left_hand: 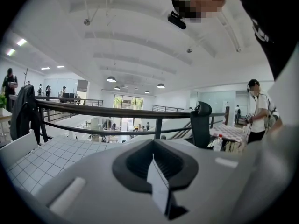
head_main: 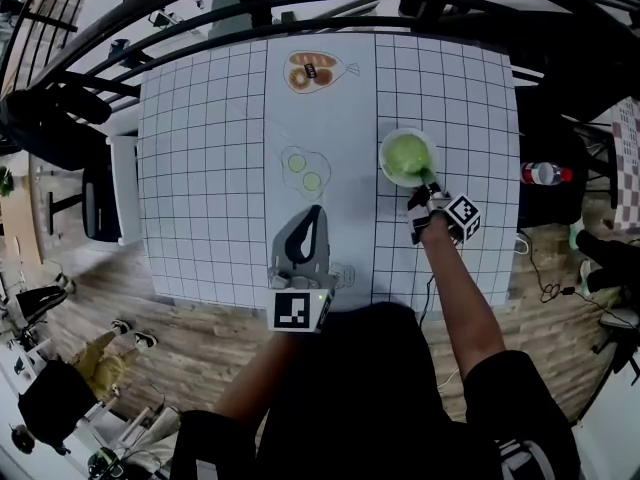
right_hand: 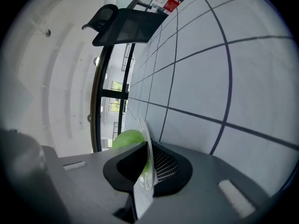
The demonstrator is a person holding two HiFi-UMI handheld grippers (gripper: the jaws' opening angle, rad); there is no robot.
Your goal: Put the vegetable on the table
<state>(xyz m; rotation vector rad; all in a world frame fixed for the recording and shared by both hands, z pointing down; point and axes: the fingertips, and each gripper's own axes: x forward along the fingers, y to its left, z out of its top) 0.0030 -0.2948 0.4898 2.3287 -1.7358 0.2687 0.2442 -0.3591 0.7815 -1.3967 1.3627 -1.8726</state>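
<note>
**Right gripper [head_main: 428, 190] [right_hand: 145, 185] clamped on the bowl [head_main: 384, 156] [right_hand: 147, 153]**

I see my right gripper pinching the clear rim of the bowl at the bowl's 5 o'clock edge. The green vegetable [head_main: 406, 154] [right_hand: 126, 138] lies inside the bowl, at 3 o'clock from the middle of the gridded table [head_main: 200, 148]. My left gripper [head_main: 312, 218] [left_hand: 158, 183], at the table's 6 o'clock edge, has its jaws pressed together on nothing.

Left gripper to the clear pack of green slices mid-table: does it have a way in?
Likely yes. The left gripper, shut and empty, points at the pack just ahead, with bare table between. The right gripper is off to the side, shut on the bowl of greens.
</note>
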